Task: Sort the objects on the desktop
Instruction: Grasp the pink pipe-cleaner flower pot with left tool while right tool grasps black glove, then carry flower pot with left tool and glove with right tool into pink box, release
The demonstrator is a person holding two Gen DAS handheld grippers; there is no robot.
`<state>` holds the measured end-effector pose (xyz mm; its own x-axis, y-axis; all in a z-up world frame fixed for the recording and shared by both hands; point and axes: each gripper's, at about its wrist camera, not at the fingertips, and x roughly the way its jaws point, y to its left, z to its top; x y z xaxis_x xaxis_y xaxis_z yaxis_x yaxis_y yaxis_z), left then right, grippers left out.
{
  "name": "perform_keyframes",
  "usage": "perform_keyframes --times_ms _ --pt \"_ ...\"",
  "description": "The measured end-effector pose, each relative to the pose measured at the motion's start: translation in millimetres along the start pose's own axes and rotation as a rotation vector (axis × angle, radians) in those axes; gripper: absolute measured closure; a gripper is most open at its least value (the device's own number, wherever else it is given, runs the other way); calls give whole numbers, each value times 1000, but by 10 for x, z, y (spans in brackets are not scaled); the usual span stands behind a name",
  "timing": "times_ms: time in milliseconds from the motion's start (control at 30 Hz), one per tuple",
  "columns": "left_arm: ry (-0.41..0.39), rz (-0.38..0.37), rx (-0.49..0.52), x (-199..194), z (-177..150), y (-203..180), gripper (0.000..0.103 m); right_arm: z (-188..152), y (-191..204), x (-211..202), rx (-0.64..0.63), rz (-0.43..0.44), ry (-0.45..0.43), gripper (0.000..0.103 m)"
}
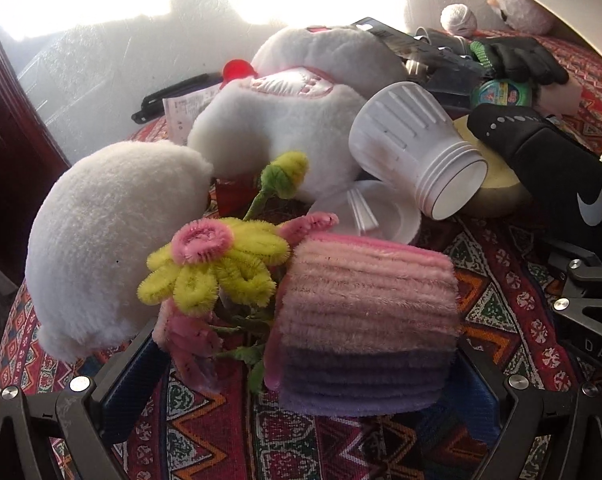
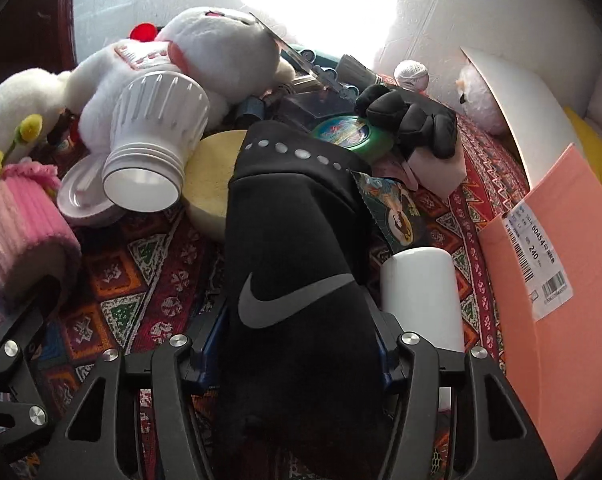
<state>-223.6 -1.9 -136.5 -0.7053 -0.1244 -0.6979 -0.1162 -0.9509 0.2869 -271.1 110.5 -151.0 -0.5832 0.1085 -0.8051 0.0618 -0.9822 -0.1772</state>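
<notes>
Your left tongs (image 1: 301,364) are clamped on the fuzzy pink pot (image 1: 365,320) with yellow flowers (image 1: 217,268). The flowers lean on the white plush toy (image 1: 113,240), so lifting could snag them. Your right tongs (image 2: 297,340) are clamped on the floppy black sleeve (image 2: 297,240). It droops over the yellow sponge (image 2: 213,172) and could drag it or bump the white tube (image 2: 421,296) on the patterned surface (image 2: 149,272).

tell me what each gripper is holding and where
Left gripper clamps the pink-purple chenille flower pot by its sides; right gripper clamps the black Nike glove mid-length.
</notes>
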Motion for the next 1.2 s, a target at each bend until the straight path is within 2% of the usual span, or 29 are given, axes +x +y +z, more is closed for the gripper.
perform_keyframes --times_ms 233,333,400,667,700,733,767,800,867,967,1067,1100,1167,1200 --pt "-3 14 8 -11 6 -17 0 21 -88 18 31 48 18 42" --pt "6 5 -11 -25 18 3 0 16 -79 6 29 32 10 34" --pt "7 4 -10 -42 23 1 0 10 -82 -28 36 13 15 24" --pt "-3 20 8 -72 11 -56 0 -27 -104 -156 53 32 15 20" --pt "-5 21 12 -66 12 -65 0 -22 -111 -158 56 38 17 22" --pt "-8 18 16 -67 12 -74 0 -11 -124 -161 62 47 18 29" --pt "-10 15 19 -66 11 -82 0 -1 -137 -164 68 55 20 55" --pt "-6 11 18 -54 14 -87 0 10 -149 -167 74 64 22 63" --pt "0 6 15 -30 19 -100 0 31 -175 -173 87 81 25 71" --pt "6 10 30 3 25 -159 0 52 -275 -180 147 135 44 71" --pt "12 15 45 36 32 -219 2 50 -320 -184 167 147 55 71" --pt "14 16 51 47 34 -239 10 48 -328 -187 168 148 56 71" --pt "18 19 61 68 39 -278 40 52 -320 -201 164 148 54 71" --pt "18 22 64 70 41 -293 42 47 -311 -209 160 147 51 71"
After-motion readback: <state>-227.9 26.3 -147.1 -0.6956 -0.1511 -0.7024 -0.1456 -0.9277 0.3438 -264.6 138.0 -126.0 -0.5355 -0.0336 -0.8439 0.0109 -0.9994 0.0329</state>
